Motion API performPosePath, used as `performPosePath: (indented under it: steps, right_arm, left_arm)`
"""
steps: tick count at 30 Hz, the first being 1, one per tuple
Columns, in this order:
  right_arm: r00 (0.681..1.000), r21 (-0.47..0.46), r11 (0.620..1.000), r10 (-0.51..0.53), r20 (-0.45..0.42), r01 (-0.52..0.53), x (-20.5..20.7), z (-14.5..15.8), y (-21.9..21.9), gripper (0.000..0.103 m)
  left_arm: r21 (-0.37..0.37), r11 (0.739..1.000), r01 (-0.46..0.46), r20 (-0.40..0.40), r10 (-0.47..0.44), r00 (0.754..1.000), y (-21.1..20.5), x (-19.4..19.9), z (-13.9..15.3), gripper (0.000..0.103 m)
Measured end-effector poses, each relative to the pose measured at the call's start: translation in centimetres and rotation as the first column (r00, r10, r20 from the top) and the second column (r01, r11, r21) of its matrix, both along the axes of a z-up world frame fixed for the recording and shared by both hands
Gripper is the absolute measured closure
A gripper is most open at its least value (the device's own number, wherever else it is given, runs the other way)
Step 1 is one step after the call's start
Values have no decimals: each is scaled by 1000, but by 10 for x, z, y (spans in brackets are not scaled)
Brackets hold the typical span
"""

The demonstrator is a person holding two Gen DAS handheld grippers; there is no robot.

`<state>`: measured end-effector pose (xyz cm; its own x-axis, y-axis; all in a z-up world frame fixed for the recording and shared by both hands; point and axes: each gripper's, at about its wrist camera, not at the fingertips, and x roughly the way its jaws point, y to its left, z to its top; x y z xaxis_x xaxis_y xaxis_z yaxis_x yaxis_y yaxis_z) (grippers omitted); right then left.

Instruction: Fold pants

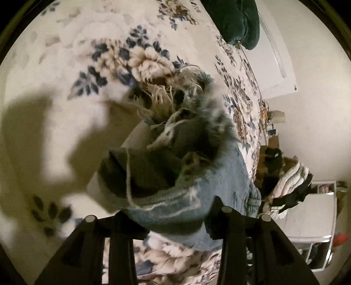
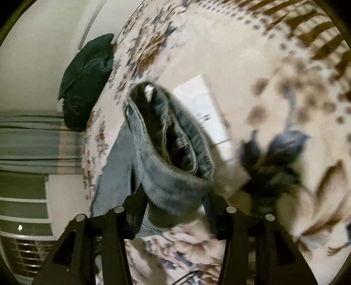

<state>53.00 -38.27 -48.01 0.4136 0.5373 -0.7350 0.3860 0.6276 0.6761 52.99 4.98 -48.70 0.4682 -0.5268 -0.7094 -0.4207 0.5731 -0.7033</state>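
The pants are light blue jeans. In the left wrist view my left gripper [image 1: 173,217] is shut on their frayed leg hem [image 1: 175,140], which stands bunched up above the floral bedspread [image 1: 65,72]. In the right wrist view my right gripper [image 2: 175,210] is shut on the waistband end [image 2: 171,140], whose opening faces the camera; the rest of the jeans [image 2: 116,166] hangs down to the left. Both ends are lifted off the bed. The fingertips are hidden in the cloth.
A dark green pillow [image 2: 85,83] lies at the bed's edge, also in the left view [image 1: 237,19]. A white flat sheet or box [image 2: 204,109] lies on the bed under the jeans. Piled clothes [image 1: 289,184] and white furniture [image 1: 311,217] stand beside the bed.
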Motion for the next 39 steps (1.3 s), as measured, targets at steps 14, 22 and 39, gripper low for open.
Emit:
performPosePath:
  steps: [14,22,39]
  right_arm:
    - [997,-561,824,62,-51,-80,-50,76,36,16]
    - [995,-732,676,99,-23,-84,-83,143,81,1]
    - [956,-783,622,224,191,11,-241,372,100,0]
  left_arm:
    - [613,760,216,15,-284,959,-29,-10,83,12]
    - [736,619,274,-5,-399,917,-63,-30,134,12]
    - [808,571,146,119,-402,908,-99,-184,331,12]
